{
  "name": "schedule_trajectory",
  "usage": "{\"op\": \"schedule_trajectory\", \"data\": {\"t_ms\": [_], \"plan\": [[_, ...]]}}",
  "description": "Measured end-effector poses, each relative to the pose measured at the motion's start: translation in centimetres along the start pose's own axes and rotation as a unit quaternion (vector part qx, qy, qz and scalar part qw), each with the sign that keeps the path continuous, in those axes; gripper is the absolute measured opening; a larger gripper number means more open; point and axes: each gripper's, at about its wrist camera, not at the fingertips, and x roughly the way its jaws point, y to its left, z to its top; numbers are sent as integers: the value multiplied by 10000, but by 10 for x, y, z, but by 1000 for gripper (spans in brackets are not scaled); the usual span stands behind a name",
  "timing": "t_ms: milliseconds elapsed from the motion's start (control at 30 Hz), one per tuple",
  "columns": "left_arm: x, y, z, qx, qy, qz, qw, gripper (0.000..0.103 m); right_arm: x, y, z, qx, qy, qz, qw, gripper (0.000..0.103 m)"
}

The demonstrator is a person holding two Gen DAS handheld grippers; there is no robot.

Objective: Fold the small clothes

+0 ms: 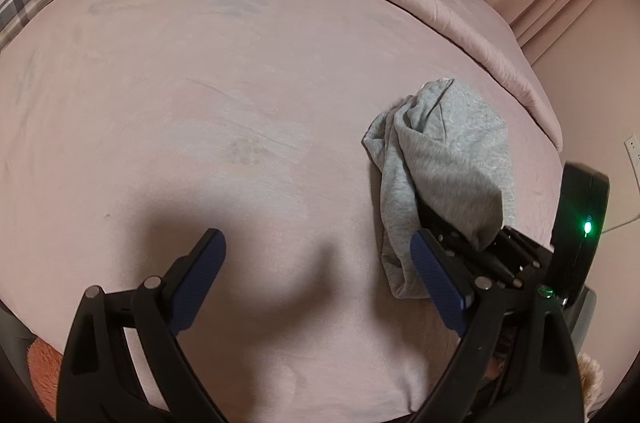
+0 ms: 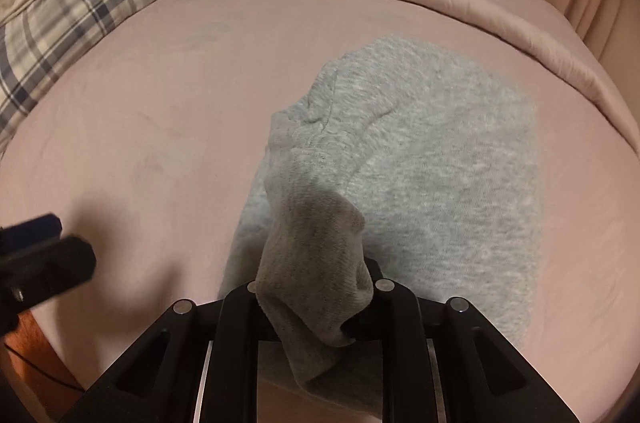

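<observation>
The right hand-held gripper (image 2: 316,307) pinches a bunched edge of the grey garment (image 2: 420,159), lower centre, the rest lying on the bed (image 2: 160,103). The left hand-held gripper (image 1: 320,263) hangs released; best spread it flat first.

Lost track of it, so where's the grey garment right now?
The grey garment lies on the pink bed sheet, one end pinched in the right gripper, right of the open left gripper.

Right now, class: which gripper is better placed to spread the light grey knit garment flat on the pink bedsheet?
Right gripper: already pinching the grey garment. Left gripper hangs open beside it, empty.
</observation>
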Motion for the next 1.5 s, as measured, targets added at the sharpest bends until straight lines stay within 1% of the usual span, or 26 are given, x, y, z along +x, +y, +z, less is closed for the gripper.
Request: {"op": "schedule_trajectory", "data": {"t_ms": [100,233,300,367,433,500,533,567,600,633,667,733,833,900,967,1033,1100,1200,1300,1367,1400,1433,1500], "plan": [[0,1,1,-42,-15,-4,10000,94,-6,5,0,-60,-16,-42,10000,21],[1,2,3,-81,7,-35,10000,94,-12,5,-3,-36,-20,51,10000,21],[1,2,5,-97,19,-32,9999,94,-9,6,-6,-57,-10,31,10000,22],[2,1,5,-97,41,-36,9999,94,-4,6,-15,-78,42,28,10000,25],[1,0,5,-89,67,-48,9999,94,6,3,-15,7,80,64,9999,26],[-1,-1,4,-64,60,-53,9999,94,5,3,-16,102,46,81,9999,26],[-2,-1,4,-55,52,-45,10000,94,3,3,-16,102,30,99,9999,30],[-3,-1,5,-50,38,-38,10000,94,-1,3,-16,77,27,147,9999,39],[-3,-1,5,-50,23,-34,10000,94,-4,3,-16,47,29,275,9996,45],[-3,0,5,-54,11,-37,10000,95,-8,3,-15,58,61,461,9989,58],[-4,0,7,-62,-7,-49,10000,95,-12,3,-15,87,83,641,9979,68],[-6,1,8,-70,-39,-67,9999,96,-22,2,-15,146,50,935,9955,72],[-8,-2,13,-89,-106,-80,9999,97,-37,-1,-17,146,-43,1079,9940,72],[-8,-6,17,-85,-118,-177,9997,98,-46,-7,-19,221,-101,1150,9931,74],[-7,-11,21,-71,-123,-306,9994,99,-55,-18,-19,348,-192,1159,9925,82],[-3,-19,26,-2,-107,-476,9988,102,-61,-35,-18,520,-347,1065,9924,84],[5,-29,29,93,-28,-639,9979,102,-68,-52,-21,767,-488,955,9913,84],[26,-42,32,190,224,-871,9958,102,-72,-87,-22,1290,-720,902,9849,91],[52,-55,33,299,541,-1046,9926,102,-63,-119,-29,1833,-734,843,9767,93],[71,-61,31,383,777,-1105,9901,102,-46,-143,-32,2285,-648,1048,9657,93],[80,-63,30,403,887,-1078,9894,102,-40,-149,-34,2442,-596,1184,9606,93],[88,-64,29,403,979,-1035,9890,102,-28,-157,-36,2656,-481,1371,9531,93],[104,-65,25,368,1171,-918,9882,101,-9,-165,-35,2924,-256,1565,9431,93]]}}
